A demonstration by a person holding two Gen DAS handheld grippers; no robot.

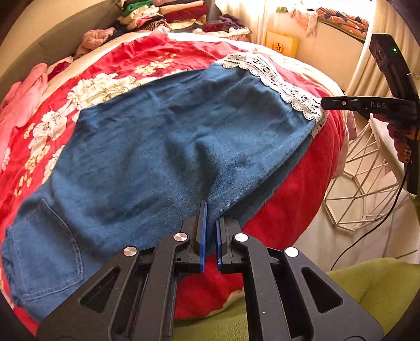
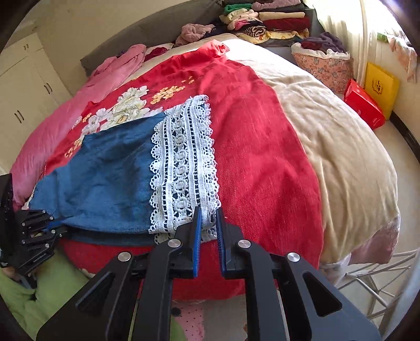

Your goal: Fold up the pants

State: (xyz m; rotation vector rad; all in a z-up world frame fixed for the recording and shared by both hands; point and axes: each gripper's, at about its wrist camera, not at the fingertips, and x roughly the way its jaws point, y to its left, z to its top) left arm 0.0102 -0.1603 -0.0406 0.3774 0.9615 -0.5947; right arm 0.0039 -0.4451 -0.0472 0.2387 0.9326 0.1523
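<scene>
blue denim pants (image 1: 162,147) lie spread flat on a red floral blanket (image 1: 131,60) covering the bed, one leg doubled over the other, back pocket (image 1: 44,251) uppermost at the waist end near the left side. the white lace cuff (image 2: 183,168) sits at the opposite end. left claw (image 1: 210,223) has its blue-padded fingers nearly together, pinching the near folded edge of the denim close to the crotch. right claw (image 2: 209,225) is narrowed onto the near corner of the lace cuff, cloth seen between its fingers. stacked folded clothes (image 2: 265,21) sit at the head of the bed; a white wire basket (image 1: 367,178) stands beside it.
</scene>
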